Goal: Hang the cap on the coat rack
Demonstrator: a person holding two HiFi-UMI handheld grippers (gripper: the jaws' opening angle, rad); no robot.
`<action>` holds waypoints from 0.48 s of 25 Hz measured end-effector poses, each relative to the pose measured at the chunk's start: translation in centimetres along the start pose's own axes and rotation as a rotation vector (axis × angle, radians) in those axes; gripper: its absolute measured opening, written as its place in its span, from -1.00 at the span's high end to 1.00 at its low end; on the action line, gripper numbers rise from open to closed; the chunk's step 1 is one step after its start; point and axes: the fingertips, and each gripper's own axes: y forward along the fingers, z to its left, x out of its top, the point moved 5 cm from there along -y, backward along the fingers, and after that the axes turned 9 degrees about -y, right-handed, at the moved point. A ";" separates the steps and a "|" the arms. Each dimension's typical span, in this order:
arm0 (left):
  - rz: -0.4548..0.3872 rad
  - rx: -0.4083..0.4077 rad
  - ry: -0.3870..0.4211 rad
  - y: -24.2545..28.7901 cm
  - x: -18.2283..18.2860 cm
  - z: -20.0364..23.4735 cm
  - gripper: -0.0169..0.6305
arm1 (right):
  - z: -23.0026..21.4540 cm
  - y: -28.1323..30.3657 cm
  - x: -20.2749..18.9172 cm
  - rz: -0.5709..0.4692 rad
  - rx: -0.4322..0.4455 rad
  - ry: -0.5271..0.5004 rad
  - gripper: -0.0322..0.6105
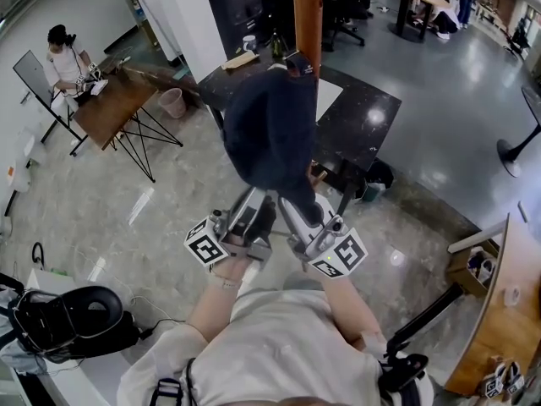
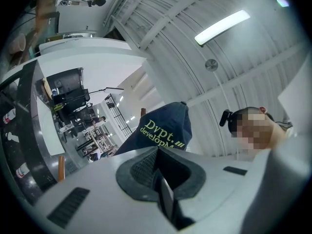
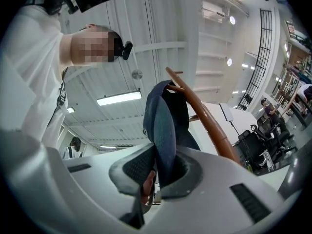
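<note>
A navy cap (image 1: 270, 129) is held up in front of the brown wooden pole of the coat rack (image 1: 307, 15). Its top reaches a dark fitting on the pole. My left gripper (image 1: 251, 205) and right gripper (image 1: 296, 205) meet under the cap's lower edge, side by side. In the left gripper view the cap (image 2: 161, 128), with yellow-green lettering, rises from behind the shut left gripper (image 2: 158, 167). In the right gripper view the cap's edge (image 3: 163, 126) runs down between the pads of the right gripper (image 3: 156, 167), shut on it. A curved wooden hook (image 3: 204, 116) passes just behind the cap.
A black table (image 1: 363, 117) stands around the pole's base. At the left are a wooden table (image 1: 110, 108), a seated person (image 1: 63, 57) and a pink bin (image 1: 173, 101). A black seat (image 1: 68, 320) is at lower left, a wooden shelf (image 1: 499, 311) at right.
</note>
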 end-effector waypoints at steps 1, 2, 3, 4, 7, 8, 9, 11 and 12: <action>0.000 -0.001 -0.001 0.0 -0.2 0.2 0.92 | -0.2 -0.2 -0.2 -0.002 -0.002 0.000 0.77; 0.000 -0.002 -0.002 0.0 -0.4 0.5 0.92 | -0.4 -0.4 -0.4 -0.004 -0.005 0.000 0.77; 0.000 -0.003 -0.003 -0.1 -0.5 0.7 0.92 | -0.5 -0.6 -0.6 -0.004 -0.009 0.000 0.77; 0.000 -0.001 -0.003 -0.1 -0.7 1.0 0.92 | -0.7 -0.7 -0.9 -0.002 -0.012 -0.004 0.77; 0.003 0.020 -0.002 -0.4 -1.3 2.1 0.92 | -1.1 -1.4 -2.6 0.044 -0.034 -0.027 0.77; 0.002 0.025 -0.005 -0.6 -1.4 2.5 0.92 | -1.3 -1.7 -3.2 0.057 -0.047 -0.032 0.77; 0.001 0.028 -0.008 -0.8 -1.6 2.8 0.92 | -1.3 -1.9 -3.6 0.058 -0.057 -0.032 0.77; -0.004 0.028 -0.014 -1.3 -1.8 3.4 0.92 | -1.4 -2.3 -3.9 0.038 -0.061 -0.035 0.77; -0.007 0.029 -0.015 -1.5 -1.8 3.7 0.92 | -1.4 -2.4 -4.0 0.028 -0.061 -0.040 0.77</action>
